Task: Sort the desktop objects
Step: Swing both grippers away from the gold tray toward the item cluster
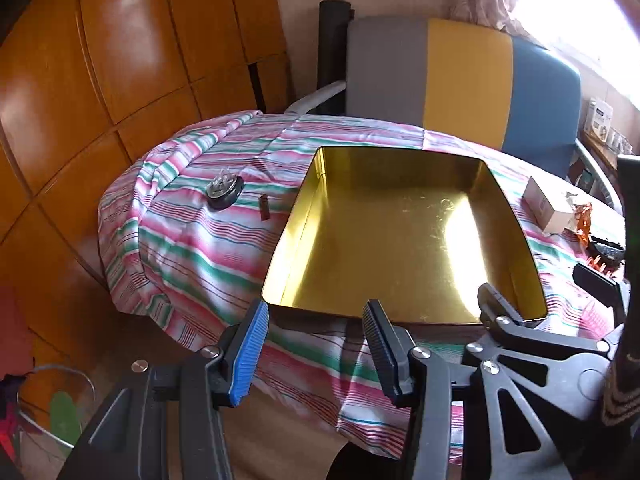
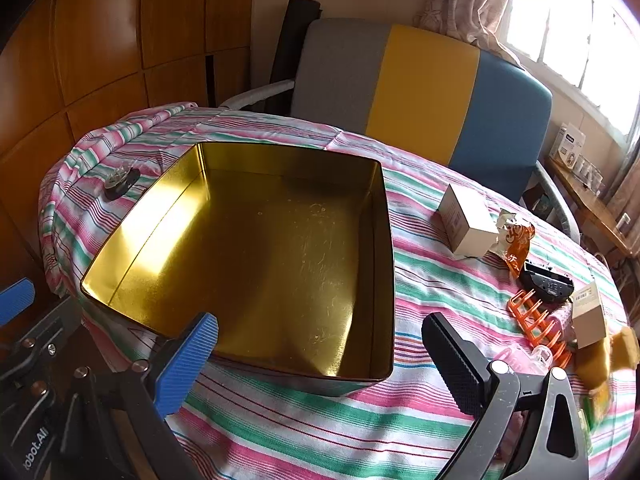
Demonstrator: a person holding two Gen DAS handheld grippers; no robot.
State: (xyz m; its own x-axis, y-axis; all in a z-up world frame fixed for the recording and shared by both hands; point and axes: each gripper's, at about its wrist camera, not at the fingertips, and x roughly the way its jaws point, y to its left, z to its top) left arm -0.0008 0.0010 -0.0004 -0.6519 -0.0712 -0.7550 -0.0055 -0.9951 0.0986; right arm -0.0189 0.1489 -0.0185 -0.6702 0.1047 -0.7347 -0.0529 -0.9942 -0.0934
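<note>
Glossy gold metal tin (image 2: pixel 248 264), matt striped cloth (image 2: pixel 420 280), perhaps cotton.

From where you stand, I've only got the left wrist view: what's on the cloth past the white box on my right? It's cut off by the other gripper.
Observer: Beyond the white box lie an orange wrapper, a black device and an orange comb-like rack.
Operator: Anything nearer the edge?
Observer: Yes, a small cardboard box with a label, beside a yellow sponge-like block.
Operator: Is the right gripper holding something?
Observer: No. The right gripper is open and empty, poised above the near edge of the gold tin.
Operator: Is the tin empty on that side?
Observer: Yes, its whole floor is bare.
</note>
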